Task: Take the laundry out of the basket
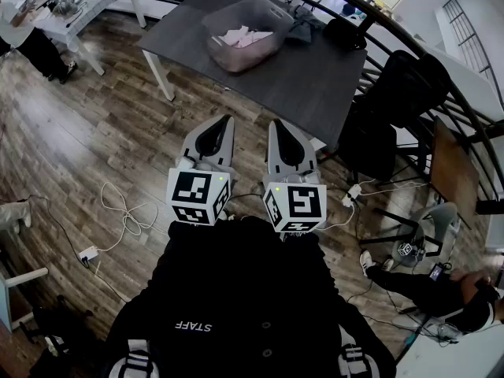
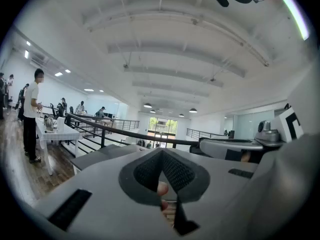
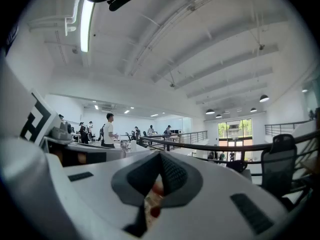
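The head view shows the laundry basket on the dark worktop, with pale laundry inside, perhaps pink and white cloth. The gripper views miss it and give only ceiling and railing. My left tool and right tool are pressed together, empty, short of the worktop. The dark jacket reads "STAFF".

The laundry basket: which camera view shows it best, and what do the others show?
Head view: the laundry basket sits whole on the dark table, pale laundry inside. Both gripper views face the ceiling; no basket shows there.
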A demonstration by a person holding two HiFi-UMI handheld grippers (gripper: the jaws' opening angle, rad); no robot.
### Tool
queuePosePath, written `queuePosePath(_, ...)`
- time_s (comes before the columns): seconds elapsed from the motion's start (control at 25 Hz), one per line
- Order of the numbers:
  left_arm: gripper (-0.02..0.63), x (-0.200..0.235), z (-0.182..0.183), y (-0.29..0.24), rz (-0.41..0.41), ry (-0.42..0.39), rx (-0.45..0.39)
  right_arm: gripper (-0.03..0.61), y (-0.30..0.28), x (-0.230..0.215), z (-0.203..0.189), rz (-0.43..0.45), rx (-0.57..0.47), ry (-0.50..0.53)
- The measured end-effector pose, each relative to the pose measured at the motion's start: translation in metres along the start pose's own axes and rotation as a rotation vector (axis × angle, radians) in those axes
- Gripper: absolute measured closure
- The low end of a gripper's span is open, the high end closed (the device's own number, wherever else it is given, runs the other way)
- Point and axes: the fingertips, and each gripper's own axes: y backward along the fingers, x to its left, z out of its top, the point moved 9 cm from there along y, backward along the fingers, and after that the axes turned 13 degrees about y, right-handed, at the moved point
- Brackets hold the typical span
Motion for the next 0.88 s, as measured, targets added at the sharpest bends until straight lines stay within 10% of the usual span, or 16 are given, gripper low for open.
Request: queuePosePath(0.88,0.615,0.077,-0.018,-0.010,0.043,0.049,0.075,0.565,-0.046,0.025,-0.035,-0.038,0.092,-0.111)
